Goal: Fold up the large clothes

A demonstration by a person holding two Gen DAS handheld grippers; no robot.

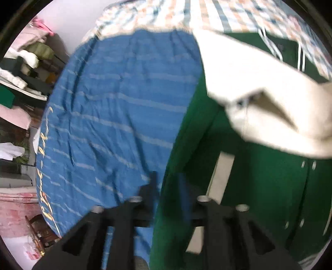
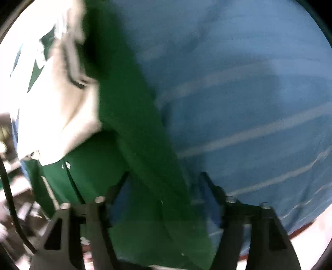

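Nearest the left wrist camera, the left gripper [image 1: 166,187] has its black fingers drawn close on a fold of the green garment [image 1: 259,187], the fabric's edge running down between them; motion blur softens the tips. In the right wrist view, the right gripper [image 2: 164,187] stands with its jaws wider, a thick ridge of the same green garment [image 2: 132,116] passing through the gap, though blur hides whether the pads actually press the cloth. The garment, green with a cream-white panel [image 1: 259,93] and small pale snaps, hangs lifted over the right part of the blue striped bedspread [image 1: 116,116], which covers the bed. Beyond, toward the bed's far edge, a checked cloth [image 1: 186,14] in orange, blue and white lies across the spread, with another stretch of green fabric and white drawstrings beside it. Off the bed's left edge, cluttered shelves [image 1: 27,68] of folded linens stand against a pale wall.
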